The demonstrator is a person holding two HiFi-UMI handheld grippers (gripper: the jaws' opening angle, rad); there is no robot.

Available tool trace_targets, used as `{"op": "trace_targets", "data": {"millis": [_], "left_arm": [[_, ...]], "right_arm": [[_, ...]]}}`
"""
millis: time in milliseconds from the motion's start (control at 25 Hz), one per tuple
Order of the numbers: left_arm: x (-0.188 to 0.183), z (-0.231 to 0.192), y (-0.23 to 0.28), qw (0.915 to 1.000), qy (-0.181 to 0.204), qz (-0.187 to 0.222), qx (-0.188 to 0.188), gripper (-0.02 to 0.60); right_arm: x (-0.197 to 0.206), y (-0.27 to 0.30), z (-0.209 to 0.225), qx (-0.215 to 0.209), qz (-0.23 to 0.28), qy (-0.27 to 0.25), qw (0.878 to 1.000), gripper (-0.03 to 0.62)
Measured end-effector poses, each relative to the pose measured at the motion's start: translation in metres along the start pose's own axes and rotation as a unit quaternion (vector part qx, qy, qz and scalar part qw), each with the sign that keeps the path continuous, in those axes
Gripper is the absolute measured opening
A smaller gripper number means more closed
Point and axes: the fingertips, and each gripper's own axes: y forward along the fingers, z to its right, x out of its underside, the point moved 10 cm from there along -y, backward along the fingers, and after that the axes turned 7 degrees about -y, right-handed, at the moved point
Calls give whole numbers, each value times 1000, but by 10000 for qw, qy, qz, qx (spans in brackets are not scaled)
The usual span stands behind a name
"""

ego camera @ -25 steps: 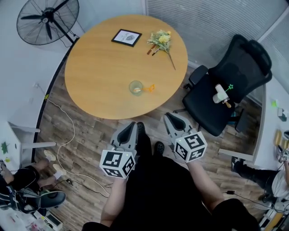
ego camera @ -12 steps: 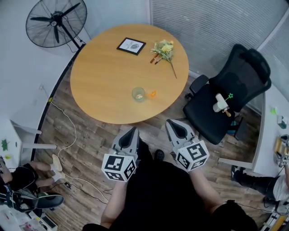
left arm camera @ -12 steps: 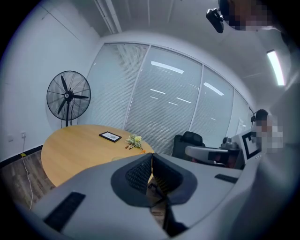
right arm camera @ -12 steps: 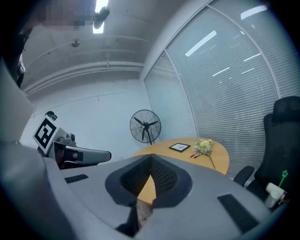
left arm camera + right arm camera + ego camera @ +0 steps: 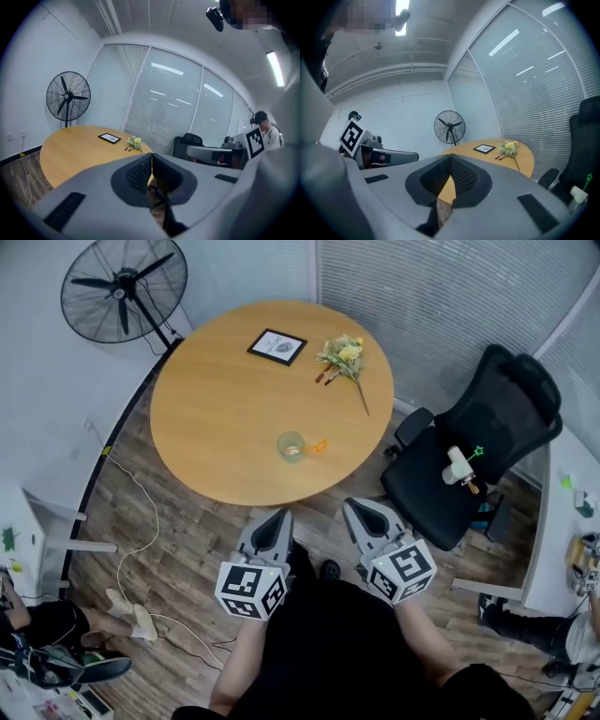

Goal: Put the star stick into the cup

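Note:
A small clear cup [image 5: 291, 445] stands on the round wooden table [image 5: 225, 399] near its front edge, with a small orange thing [image 5: 315, 445] beside it. The star stick [image 5: 477, 452], thin with a green star tip, lies on the black office chair [image 5: 469, 456] at the right, next to a white object [image 5: 457, 465]; the green star [image 5: 588, 177] also shows in the right gripper view. My left gripper [image 5: 279, 517] and right gripper [image 5: 360, 508] are held close to my body, short of the table. Both are shut with nothing in them.
A picture frame [image 5: 277, 346] and a bunch of yellow flowers [image 5: 343, 354] lie on the far side of the table. A standing fan [image 5: 124, 289] is at the back left. Cables [image 5: 141, 512] trail over the wooden floor. Window blinds run behind the table.
The head view has shifted, so the table and the chair sit a little lower and further right in the frame. Both grippers stay shut in front of my body.

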Motion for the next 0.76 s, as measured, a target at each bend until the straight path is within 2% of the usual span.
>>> {"op": "trace_targets", "data": {"millis": [280,760], "left_arm": [[9,-1,-10,9999,-57,-10,-83,0],[15,7,-13,9999,-55,-75,54,0]], "right_arm": [[3,-4,-6,-65,-79,16,9999,9],[5,-11,-14,-74,-128,-50,9999,9]]}}
